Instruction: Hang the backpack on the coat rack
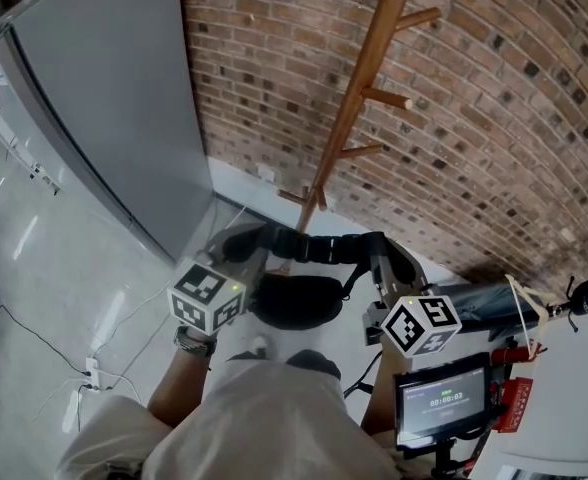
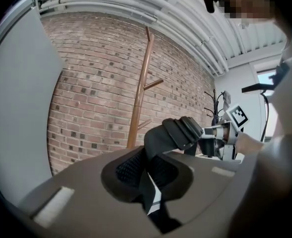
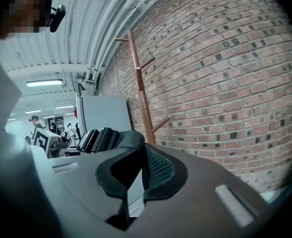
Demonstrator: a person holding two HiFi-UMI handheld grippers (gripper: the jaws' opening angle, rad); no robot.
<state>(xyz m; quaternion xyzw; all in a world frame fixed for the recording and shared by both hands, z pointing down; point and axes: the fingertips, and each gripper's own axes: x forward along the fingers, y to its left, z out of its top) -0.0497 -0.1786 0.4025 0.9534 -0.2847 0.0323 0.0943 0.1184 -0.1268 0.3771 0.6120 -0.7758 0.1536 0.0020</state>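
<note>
The backpack point(image 1: 296, 303) looks to be off the floor and in my grip, so the pick-up part is done, but nothing is on the coat rack point(image 1: 359, 98) yet: its pegs point(image 1: 386, 98) are all bare. The rack stands ahead of me against the brick wall point(image 1: 494, 118), well apart from the bag. My left gripper point(image 2: 147, 175) is clenched, jaws pressed together on the padded strap point(image 2: 178, 133), with the mesh side bunched right between them. My right gripper point(image 3: 136, 175) is the same story, jaws clamped tight on the other end of that strap, which arcs across from one gripper to the other. In the head view the strap is stretched between the two of them like a loop held wide, and the dark body of the bag hangs just below, close to my front. What's left, as I judge it: carry the bag up to the rack, lift the stretched strap over one of the upward-slanting pegs, let the weight settle there, and only then release both jaws
</note>
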